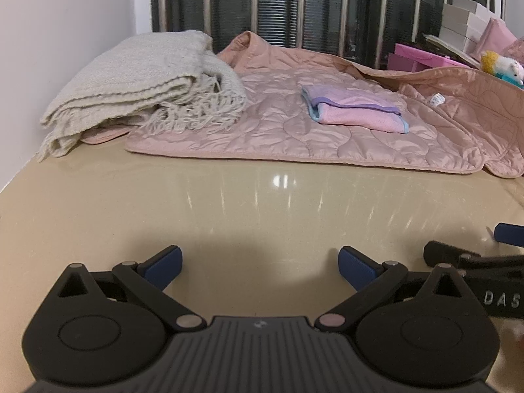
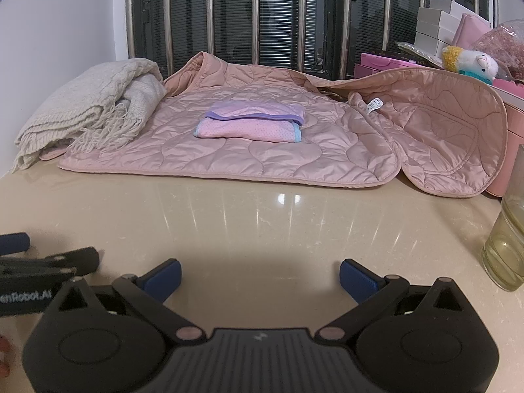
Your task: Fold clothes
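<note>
pink quilted jacket (image 2: pixel 278 150) spread flat

Quilted pink jacket (image 2: pixel 262 150) — cream fringed blanket (image 1: pixel 131 82)

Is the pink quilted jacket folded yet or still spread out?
Spread out. The jacket lies open and flat on the table, one side flopped right, with a small folded pink cloth on it.
</note>
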`<state>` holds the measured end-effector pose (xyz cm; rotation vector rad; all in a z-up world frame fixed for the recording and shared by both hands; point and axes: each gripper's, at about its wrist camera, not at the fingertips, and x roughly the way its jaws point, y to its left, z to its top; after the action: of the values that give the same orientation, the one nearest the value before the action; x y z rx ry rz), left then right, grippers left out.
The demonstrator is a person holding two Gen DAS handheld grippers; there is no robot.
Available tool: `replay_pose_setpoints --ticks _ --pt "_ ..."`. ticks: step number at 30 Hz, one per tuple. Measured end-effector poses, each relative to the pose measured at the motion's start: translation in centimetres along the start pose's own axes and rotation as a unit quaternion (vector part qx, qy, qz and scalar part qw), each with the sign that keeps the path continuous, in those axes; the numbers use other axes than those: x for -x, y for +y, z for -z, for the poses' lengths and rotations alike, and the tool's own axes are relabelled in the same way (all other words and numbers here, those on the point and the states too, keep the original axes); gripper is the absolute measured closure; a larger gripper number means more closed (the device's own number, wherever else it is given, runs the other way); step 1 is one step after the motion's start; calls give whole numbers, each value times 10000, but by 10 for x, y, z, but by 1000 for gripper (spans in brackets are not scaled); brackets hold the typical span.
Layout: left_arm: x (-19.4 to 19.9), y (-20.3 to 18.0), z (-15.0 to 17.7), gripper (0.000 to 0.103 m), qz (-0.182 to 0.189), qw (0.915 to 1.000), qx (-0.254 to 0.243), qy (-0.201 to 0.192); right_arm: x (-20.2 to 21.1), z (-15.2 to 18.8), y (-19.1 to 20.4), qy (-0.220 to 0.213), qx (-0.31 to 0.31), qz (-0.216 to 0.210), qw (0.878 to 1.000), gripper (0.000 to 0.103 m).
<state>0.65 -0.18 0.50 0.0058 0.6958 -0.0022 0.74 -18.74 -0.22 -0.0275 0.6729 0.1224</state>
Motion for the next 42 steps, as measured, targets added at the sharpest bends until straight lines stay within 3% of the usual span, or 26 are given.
replay_pose_setpoints --ticks 5,18,34,38,42 --pt "-2 1 -1 0 82 9999 -72 32 0 -1 0 4 7 -9 10000 0" --pt "-1 -5 2 0 -180 9998 109 -5 -1 1 2 -1 -3 2 10000 0" --pt "0 -7 -4 0 -224 9997 61 -22 0 1 2 -7 26 -63 10000 0" --pt "-8 -6 -47 1 133 9988 281 -379 6 -18 -12 178 26 -702 9974 2" --pt "-30 -6 -106 1 629 9946 453 -692 2 -74 -56 -113 -857 -1453 9856 2"
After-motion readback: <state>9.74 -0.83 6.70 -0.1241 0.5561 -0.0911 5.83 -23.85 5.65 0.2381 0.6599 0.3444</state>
